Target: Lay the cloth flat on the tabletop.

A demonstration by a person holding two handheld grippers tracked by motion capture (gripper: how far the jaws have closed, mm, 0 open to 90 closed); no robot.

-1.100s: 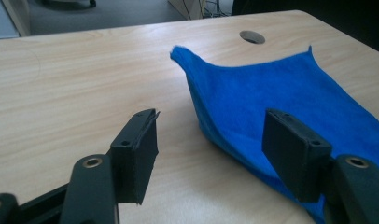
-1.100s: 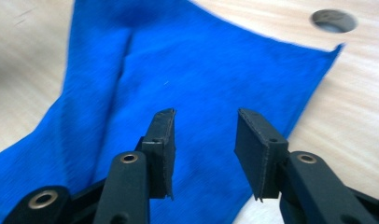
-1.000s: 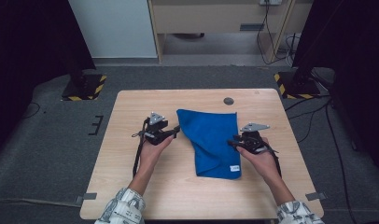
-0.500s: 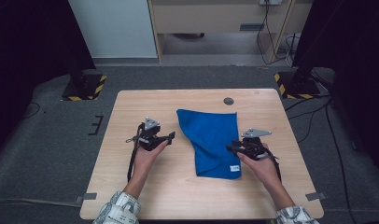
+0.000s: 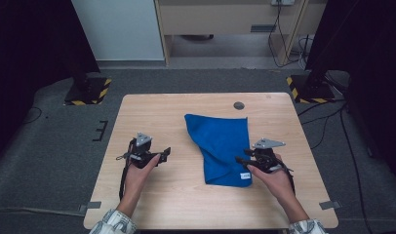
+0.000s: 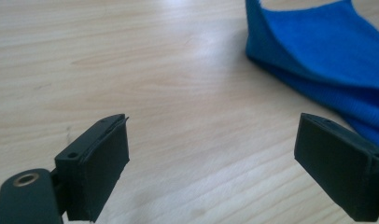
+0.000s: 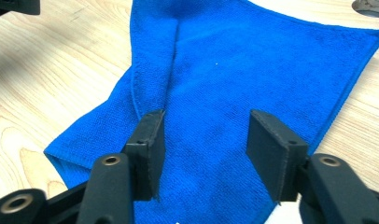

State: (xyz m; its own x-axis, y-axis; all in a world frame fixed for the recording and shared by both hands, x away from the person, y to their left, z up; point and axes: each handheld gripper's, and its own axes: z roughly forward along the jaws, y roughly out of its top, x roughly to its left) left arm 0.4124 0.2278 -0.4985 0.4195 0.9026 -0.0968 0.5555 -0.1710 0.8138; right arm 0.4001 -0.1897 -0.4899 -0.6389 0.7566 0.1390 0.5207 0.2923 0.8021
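Note:
A folded blue cloth (image 5: 223, 146) lies in the middle of the wooden table (image 5: 152, 109), with a small white tag at its near corner. My left gripper (image 5: 165, 152) rests on the table left of the cloth, apart from it; its jaws have just been opening and stand wide with bare wood between them (image 6: 211, 158). The blue cloth (image 6: 327, 60) shows at the upper right of the left gripper view. My right gripper (image 5: 239, 160) sits at the cloth's near right edge. Its jaws have just been opening and stand apart over the cloth (image 7: 234, 70), with no fabric pinched (image 7: 204, 154).
A small dark round hole (image 5: 239, 105) is set in the table near its far edge. Dark stands with yellow-black striped bases (image 5: 89, 92) stand on the grey floor beyond both far corners. Cables run on the floor at the right.
My left gripper has drawn away leftwards from the cloth's edge and opened. My right gripper has let its jaws part at the cloth's near right edge. The cloth lies still.

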